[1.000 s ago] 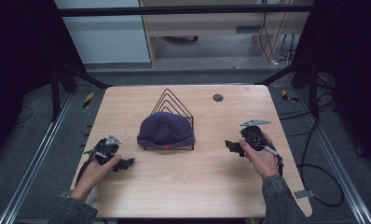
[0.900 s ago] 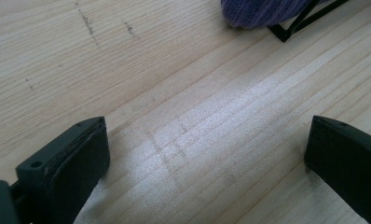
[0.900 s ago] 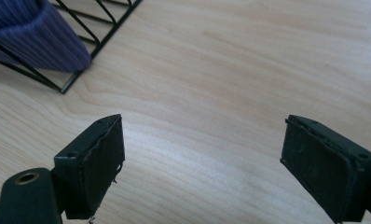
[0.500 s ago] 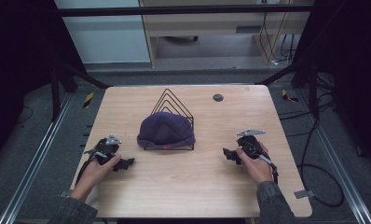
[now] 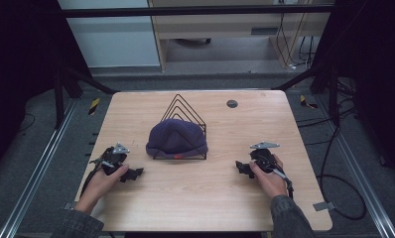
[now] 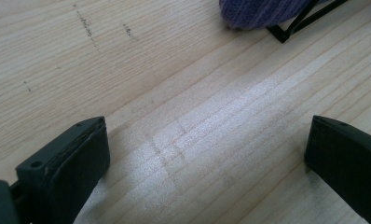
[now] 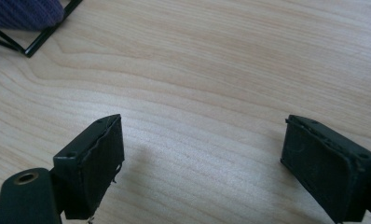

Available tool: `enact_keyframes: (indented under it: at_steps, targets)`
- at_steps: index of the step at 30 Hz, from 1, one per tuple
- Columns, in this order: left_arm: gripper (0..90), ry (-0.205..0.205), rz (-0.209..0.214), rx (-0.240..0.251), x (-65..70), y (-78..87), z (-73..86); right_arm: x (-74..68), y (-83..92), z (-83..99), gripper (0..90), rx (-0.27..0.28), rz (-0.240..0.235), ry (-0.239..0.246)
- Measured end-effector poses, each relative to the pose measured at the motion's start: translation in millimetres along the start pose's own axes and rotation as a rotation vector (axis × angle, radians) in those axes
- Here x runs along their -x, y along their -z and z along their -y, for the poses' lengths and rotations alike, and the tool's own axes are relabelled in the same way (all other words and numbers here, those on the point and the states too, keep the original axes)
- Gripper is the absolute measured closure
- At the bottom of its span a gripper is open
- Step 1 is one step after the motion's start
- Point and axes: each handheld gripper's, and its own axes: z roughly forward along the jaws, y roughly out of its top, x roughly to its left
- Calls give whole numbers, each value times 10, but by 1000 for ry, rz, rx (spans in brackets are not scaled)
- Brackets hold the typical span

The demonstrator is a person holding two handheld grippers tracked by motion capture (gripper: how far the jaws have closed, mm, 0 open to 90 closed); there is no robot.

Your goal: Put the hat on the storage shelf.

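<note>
A dark purple knit hat (image 5: 176, 138) sits draped over a black wire rack (image 5: 185, 110) at the middle of the wooden table (image 5: 210, 198). Left of the rack, the left gripper (image 5: 134, 173) lies low on the wood, its 2 jaws spread wide and empty. Right of the rack, the right gripper (image 5: 241, 167) is equally wide open, holding nothing. A small dark disc (image 5: 231, 103) lies behind the rack.

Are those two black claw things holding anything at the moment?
Nothing is held. The left gripper and right gripper both stand open over bare table, apart from the knitted hat.
</note>
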Motion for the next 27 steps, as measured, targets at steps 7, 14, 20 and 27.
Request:
enact_keyframes:
  at_steps: [7,14,20,27]
  targets:
    - [0,1,3,0,1,-1,-1,-47,-25,4,119,-3,3,10]
    - [0,2,1,-2,3,-1,-2,-117,-59,26,95,7,32,40]
    - [0,5,-1,4,9,-1,5,-176,-67,108,89,55,74,60]
    - [0,6,0,20,7,-6,17,-185,-54,125,87,56,75,62]
